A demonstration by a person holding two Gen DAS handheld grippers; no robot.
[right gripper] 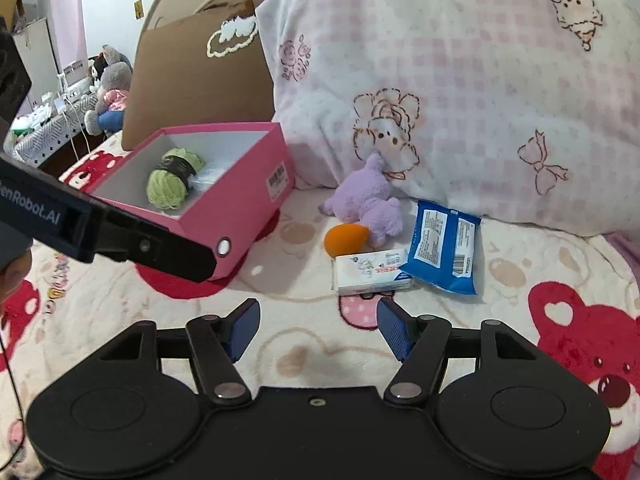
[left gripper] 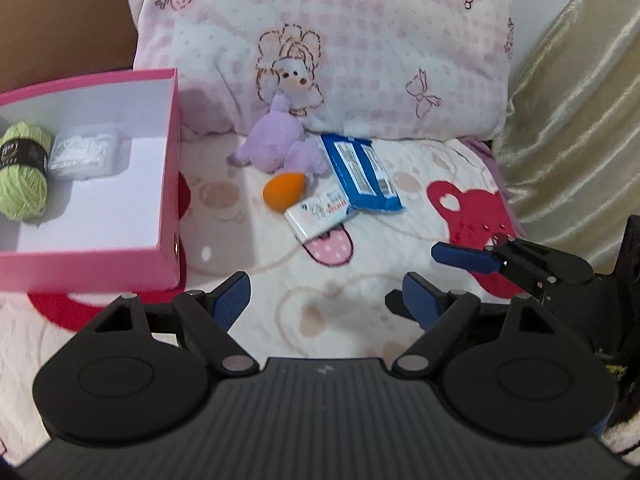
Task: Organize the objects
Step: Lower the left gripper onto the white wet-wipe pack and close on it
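Note:
A pink box stands on the bed at the left, holding a green yarn ball and a clear plastic case. Beside it on the blanket lie a purple plush toy, an orange sponge egg, a white tissue pack and a blue wipes pack. My left gripper hovers open and empty, short of the tissue pack. My right gripper is open and empty just before the tissue pack.
A large pink checked pillow backs the objects. Brown cardboard stands behind the box. A gold curtain hangs at the right. The right gripper's fingers show at right in the left wrist view; the left gripper's body crosses the right wrist view.

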